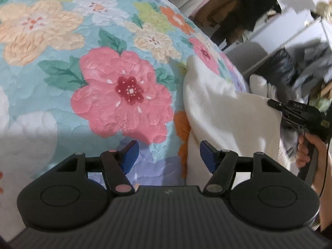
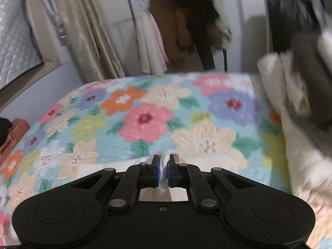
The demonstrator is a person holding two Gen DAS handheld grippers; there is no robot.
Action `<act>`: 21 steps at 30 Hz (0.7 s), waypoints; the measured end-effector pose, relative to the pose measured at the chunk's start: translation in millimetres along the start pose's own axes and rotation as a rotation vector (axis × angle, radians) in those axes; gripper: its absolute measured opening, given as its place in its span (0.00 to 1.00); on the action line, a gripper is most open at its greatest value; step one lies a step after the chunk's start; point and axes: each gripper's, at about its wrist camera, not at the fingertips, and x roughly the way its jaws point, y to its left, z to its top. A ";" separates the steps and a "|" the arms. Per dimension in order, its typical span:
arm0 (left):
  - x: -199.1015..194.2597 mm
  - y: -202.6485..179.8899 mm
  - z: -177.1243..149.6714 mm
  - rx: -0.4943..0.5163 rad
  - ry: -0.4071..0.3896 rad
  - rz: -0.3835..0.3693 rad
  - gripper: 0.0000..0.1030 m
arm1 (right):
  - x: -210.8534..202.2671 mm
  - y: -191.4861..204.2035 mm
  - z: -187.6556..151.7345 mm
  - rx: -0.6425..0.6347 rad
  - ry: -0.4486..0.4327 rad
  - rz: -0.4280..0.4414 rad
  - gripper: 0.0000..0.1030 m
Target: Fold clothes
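Note:
A white knit garment point(image 1: 224, 112) lies on the flowered bedspread point(image 1: 87, 47), lifted at its right edge. My left gripper point(image 1: 169, 155) is open and empty, its blue pads just above the bedspread, the right pad over the garment's left edge. My right gripper point(image 1: 276, 104) shows in the left wrist view pinching the garment's far corner. In the right wrist view my right gripper point(image 2: 164, 170) is shut on a fold of the white garment point(image 2: 166, 159), held over the bedspread point(image 2: 145, 122).
A pile of cream and grey clothes point(image 2: 298, 108) sits at the bed's right side. A clothes rack with hanging garments point(image 2: 182, 25) and a curtain point(image 2: 83, 31) stand behind the bed. A brown box point(image 2: 12, 134) sits at the left.

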 end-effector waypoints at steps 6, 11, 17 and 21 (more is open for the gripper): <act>5.8 -6.0 -5.4 0.030 -0.004 0.022 0.63 | 10.3 -28.0 -16.1 0.047 -0.063 -0.079 0.05; 5.9 -13.7 -7.0 0.082 -0.022 0.052 0.63 | 12.8 -45.5 -5.2 0.049 -0.062 -0.068 0.08; 2.0 -42.6 -18.2 0.175 0.000 0.012 0.63 | -18.2 -55.2 -26.9 0.144 0.116 0.045 0.36; -7.0 -67.1 -43.5 0.220 0.007 0.011 0.61 | -68.7 -52.5 -71.0 0.100 0.193 0.087 0.37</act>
